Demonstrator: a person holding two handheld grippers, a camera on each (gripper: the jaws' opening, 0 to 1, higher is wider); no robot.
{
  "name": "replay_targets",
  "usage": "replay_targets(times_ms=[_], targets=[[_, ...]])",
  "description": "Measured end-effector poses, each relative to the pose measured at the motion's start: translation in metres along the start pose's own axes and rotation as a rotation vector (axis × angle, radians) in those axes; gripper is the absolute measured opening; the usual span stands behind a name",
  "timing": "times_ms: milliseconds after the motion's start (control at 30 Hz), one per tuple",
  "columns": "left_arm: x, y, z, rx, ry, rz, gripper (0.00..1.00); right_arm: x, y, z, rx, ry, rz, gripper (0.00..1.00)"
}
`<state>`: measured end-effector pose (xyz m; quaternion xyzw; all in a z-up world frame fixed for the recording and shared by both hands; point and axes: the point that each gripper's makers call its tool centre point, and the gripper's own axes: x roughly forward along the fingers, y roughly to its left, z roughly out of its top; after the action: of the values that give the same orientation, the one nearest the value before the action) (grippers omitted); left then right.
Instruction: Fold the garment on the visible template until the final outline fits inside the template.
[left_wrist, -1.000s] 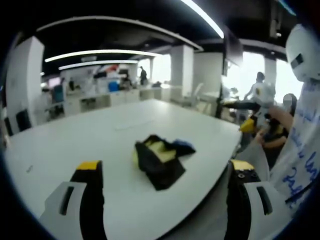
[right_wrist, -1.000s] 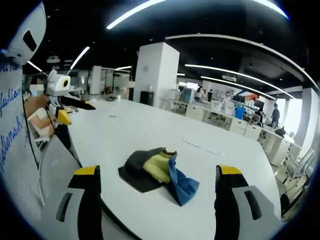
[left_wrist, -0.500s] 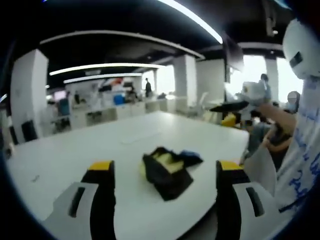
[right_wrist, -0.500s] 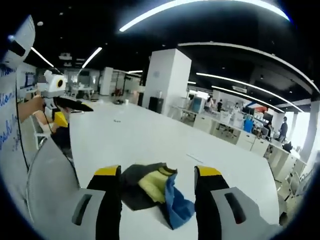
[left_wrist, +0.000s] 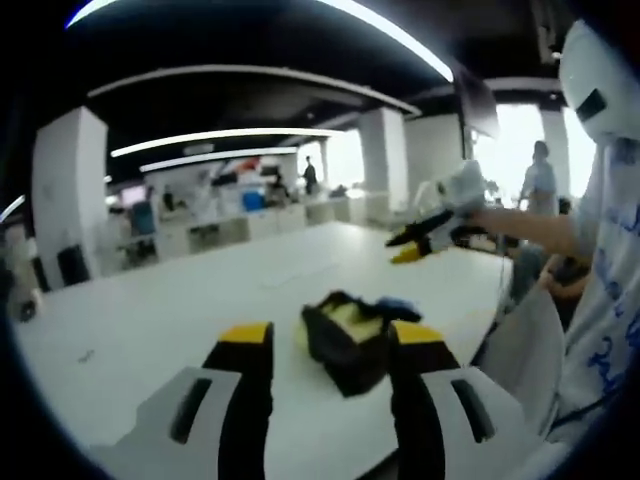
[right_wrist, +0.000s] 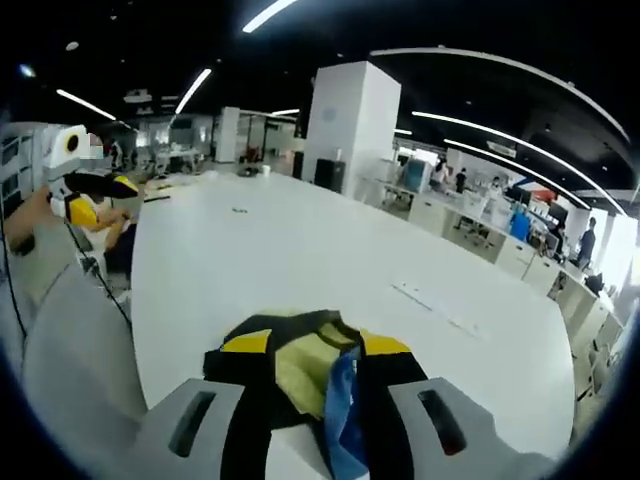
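Garment (right_wrist: 300, 365) lies bunched on the white bench (right_wrist: 260, 260), dark, yellow and blue layers mixed. Right tongs (right_wrist: 305, 345) narrowed, jaws astride the heap; grasp not confirmed. Left tongs (left_wrist: 330, 335) part-open, just short of it. Template outline not discernible. Risk: pinching several layers together, so the bundle lifts instead of unfolding.

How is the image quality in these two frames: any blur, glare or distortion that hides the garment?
Left gripper view: soft overall, blown-out windows at right, garment dim but readable between the left tool tips. Right gripper view: sharper, strong fisheye bending the ceiling lights; garment evenly lit, partly covered by the right tool.
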<state>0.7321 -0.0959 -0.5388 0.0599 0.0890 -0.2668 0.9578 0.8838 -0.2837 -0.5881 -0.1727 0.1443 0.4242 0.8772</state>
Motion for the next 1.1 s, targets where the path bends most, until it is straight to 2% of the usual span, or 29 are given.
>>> replay_targets(times_ms=[133, 300, 400, 533, 767, 933, 1100], targets=[[0.000, 0.001, 0.001, -0.015, -0.006, 0.004, 0.32, 0.022, -0.012, -0.008, 0.024, 0.033, 0.012, 0.23], [0.004, 0.002, 0.002, 0.003, -0.007, 0.007, 0.22, 0.045, -0.024, -0.019, 0.029, 0.073, 0.019, 0.14], [0.007, 0.002, 0.002, 0.000, -0.008, -0.001, 0.22, 0.058, -0.029, -0.030, 0.050, 0.115, 0.030, 0.13], [0.010, 0.001, 0.001, 0.018, 0.005, -0.003, 0.17, 0.075, -0.036, -0.042, 0.073, 0.154, 0.041, 0.11], [0.013, 0.003, -0.001, 0.019, 0.014, 0.001, 0.14, 0.103, -0.048, -0.054, 0.108, 0.200, 0.045, 0.07], [0.016, 0.005, -0.004, 0.001, 0.024, 0.006, 0.14, 0.122, -0.055, -0.064, 0.123, 0.251, 0.038, 0.13], [0.019, 0.008, -0.007, -0.008, 0.038, 0.013, 0.13, 0.138, -0.061, -0.077, 0.130, 0.300, 0.051, 0.13]])
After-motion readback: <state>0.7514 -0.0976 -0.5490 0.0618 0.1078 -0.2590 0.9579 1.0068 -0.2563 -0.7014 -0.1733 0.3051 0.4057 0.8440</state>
